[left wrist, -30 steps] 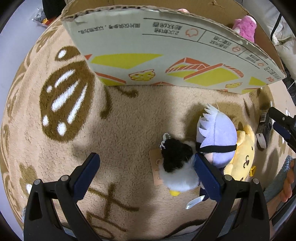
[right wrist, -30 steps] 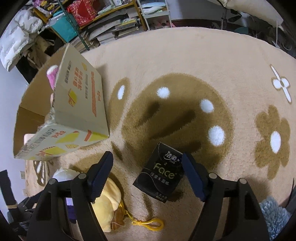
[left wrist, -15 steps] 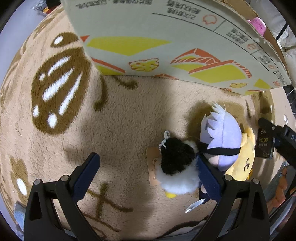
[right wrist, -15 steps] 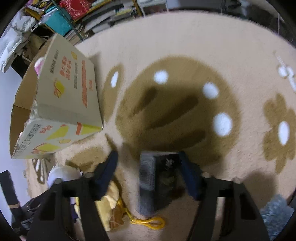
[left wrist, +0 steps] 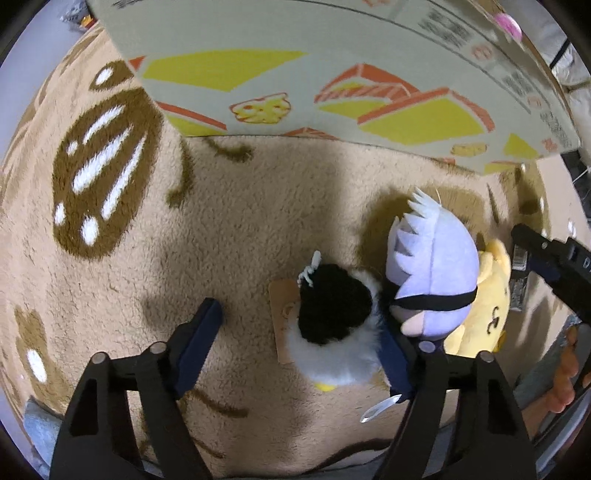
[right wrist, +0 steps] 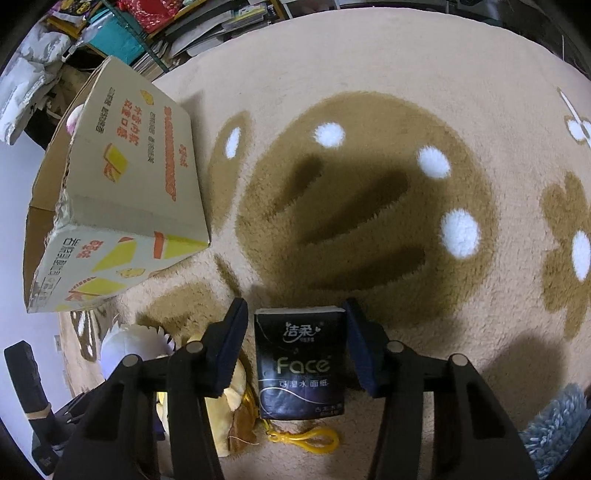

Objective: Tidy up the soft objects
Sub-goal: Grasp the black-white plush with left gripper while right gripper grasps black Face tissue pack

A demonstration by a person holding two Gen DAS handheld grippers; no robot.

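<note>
In the left wrist view my left gripper (left wrist: 299, 341) is open around a black-and-white plush (left wrist: 334, 328) lying on the rug, its right finger between that plush and a lilac-haired plush (left wrist: 432, 273). A yellow plush (left wrist: 487, 295) lies beside them. In the right wrist view my right gripper (right wrist: 295, 349) is open astride a black tissue pack (right wrist: 299, 365), fingers close to its sides. The yellow plush (right wrist: 229, 410) with a yellow clip (right wrist: 303, 439) lies at the pack's lower left.
An open cardboard box (left wrist: 332, 74) stands on the beige-and-brown rug (left wrist: 166, 240), with a pink plush (left wrist: 508, 22) inside; the box also shows in the right wrist view (right wrist: 122, 206). Cluttered shelves (right wrist: 177, 22) stand beyond the rug. A grey fluffy thing (right wrist: 557, 432) lies at lower right.
Both grippers have lowered toward the rug. The left fingers have narrowed around the black-and-white plush. The right gripper has shifted over the tissue pack, which now stands squarely between its narrower fingers.
</note>
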